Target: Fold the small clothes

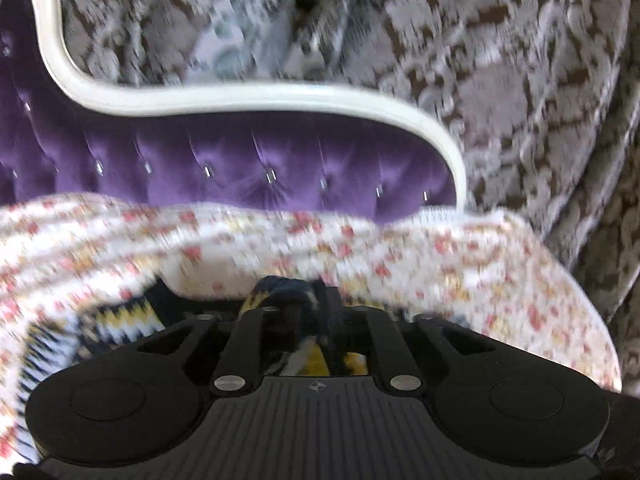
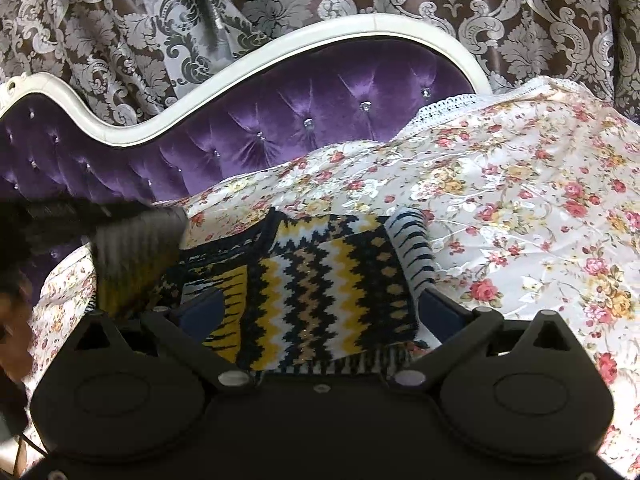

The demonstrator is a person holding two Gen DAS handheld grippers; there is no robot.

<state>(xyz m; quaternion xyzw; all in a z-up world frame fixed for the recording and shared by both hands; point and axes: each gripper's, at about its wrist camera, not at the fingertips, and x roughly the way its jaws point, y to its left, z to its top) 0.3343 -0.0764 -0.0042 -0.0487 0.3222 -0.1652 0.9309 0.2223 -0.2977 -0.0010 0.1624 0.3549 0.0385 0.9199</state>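
Left wrist view, blurred: my left claw point(image 1: 298, 304) looks pinched shut on a bunched dark edge of the sweater point(image 1: 120, 320), which lies on the floral sheet point(image 1: 480, 272) just before the purple headboard point(image 1: 248, 160).

Right wrist view: my right claw point(image 2: 320, 312) stands wide open, its fingers point(image 2: 440, 312) flanking the zigzag sweater's near part and holding nothing. The sweater already looks part-folded into a compact block; I judge a last fold or tidy remains. The left claw works its left edge.

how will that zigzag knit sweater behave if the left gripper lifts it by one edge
The zigzag knit sweater will probably sag and unfold, since it drapes limp. Thick knit suggests moderate weight. It may slide on the glossy floral sheet.
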